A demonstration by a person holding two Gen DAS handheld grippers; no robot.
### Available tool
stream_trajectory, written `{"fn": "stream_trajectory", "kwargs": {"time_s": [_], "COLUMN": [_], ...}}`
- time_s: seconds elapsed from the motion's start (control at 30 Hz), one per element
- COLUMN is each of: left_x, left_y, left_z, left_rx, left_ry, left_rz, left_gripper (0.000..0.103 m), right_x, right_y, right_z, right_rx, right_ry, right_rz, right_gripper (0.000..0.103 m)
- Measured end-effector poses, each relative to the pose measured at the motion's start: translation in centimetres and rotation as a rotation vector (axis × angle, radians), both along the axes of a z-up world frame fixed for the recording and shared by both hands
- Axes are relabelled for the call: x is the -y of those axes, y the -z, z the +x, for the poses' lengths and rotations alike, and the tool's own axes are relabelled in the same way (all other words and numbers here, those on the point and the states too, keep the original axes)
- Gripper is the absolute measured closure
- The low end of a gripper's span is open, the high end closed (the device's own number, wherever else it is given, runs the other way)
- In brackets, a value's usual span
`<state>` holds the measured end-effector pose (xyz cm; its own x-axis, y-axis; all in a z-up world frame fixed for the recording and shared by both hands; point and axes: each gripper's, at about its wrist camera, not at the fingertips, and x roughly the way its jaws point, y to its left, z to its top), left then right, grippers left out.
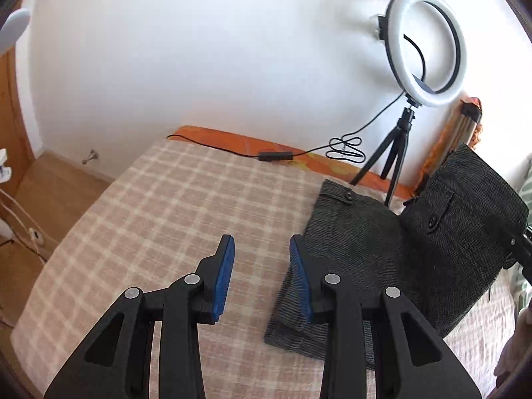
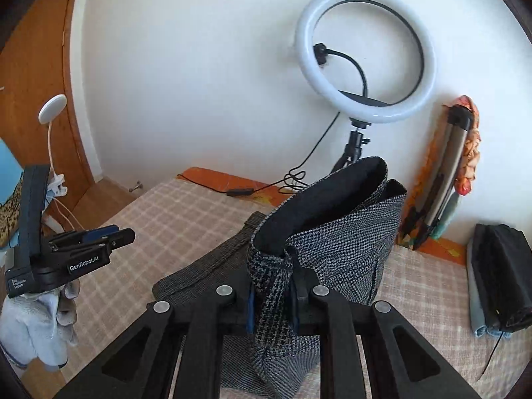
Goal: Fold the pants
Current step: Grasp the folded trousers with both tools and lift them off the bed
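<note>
Dark grey houndstooth pants (image 1: 359, 252) lie partly folded on the checked bedspread (image 1: 159, 206). My right gripper (image 2: 272, 306) is shut on a bunched part of the pants (image 2: 332, 249) and lifts it off the bed, so one end stands up with the black lining showing. In the left wrist view the lifted part (image 1: 465, 226) hangs at the right. My left gripper (image 1: 261, 266) is open and empty, above the bed just left of the pants. It also shows in the right wrist view (image 2: 124, 232), at the left, apart from the cloth.
A ring light (image 1: 429, 46) on a small tripod stands at the back of the bed, its cable (image 1: 259, 156) trailing along the orange edge. A folded dark stack (image 2: 495, 272) lies at the right. A wooden floor and door are at the left.
</note>
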<state>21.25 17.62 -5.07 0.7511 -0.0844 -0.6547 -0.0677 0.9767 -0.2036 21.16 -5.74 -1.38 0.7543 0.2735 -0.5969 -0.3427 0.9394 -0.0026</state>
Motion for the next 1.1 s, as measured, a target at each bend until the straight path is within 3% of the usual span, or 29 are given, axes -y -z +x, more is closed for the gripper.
{"fn": "stream_trajectory", "kwargs": {"time_s": [0.3,0.5,0.6,0.67,0.7,0.87,1.1], "left_x": [-6.1,-7.7,-7.8,-7.6,-7.4,-6.2,-0.4], "left_y": [0.3,0.9,1.1,1.2,1.2,0.8,0.0], "left_z": [-0.5,-0.2,-0.2,-0.1,-0.1,-0.5,-1.3], "left_rx": [0.005,-0.007,-0.013,-0.014,-0.012,-0.009,0.006], "left_ry": [-0.130,-0.172,-0.171,-0.164,-0.156,-0.109,0.059], "left_rz": [-0.022,-0.036,-0.048,-0.050,-0.056,-0.091,-0.068], "left_gripper": [0.070,0.070,0.070,0.070,0.070,0.070,0.070], "right_x": [-11.8,-14.6,-14.1,-13.3,-12.9,-9.5,-0.6], "right_y": [6.8,10.6,10.8,10.0,9.4,6.2,3.4], "right_z": [2.5,2.6,2.8,3.0,2.9,2.5,4.1], "right_rx": [-0.104,-0.151,-0.174,-0.185,-0.184,-0.169,-0.141], "right_ry": [-0.172,-0.236,-0.283,-0.323,-0.336,-0.371,-0.281], "right_rz": [-0.141,-0.204,-0.170,-0.108,-0.076,0.067,0.212], "right_gripper": [0.094,0.093,0.086,0.067,0.064,0.059,0.055]}}
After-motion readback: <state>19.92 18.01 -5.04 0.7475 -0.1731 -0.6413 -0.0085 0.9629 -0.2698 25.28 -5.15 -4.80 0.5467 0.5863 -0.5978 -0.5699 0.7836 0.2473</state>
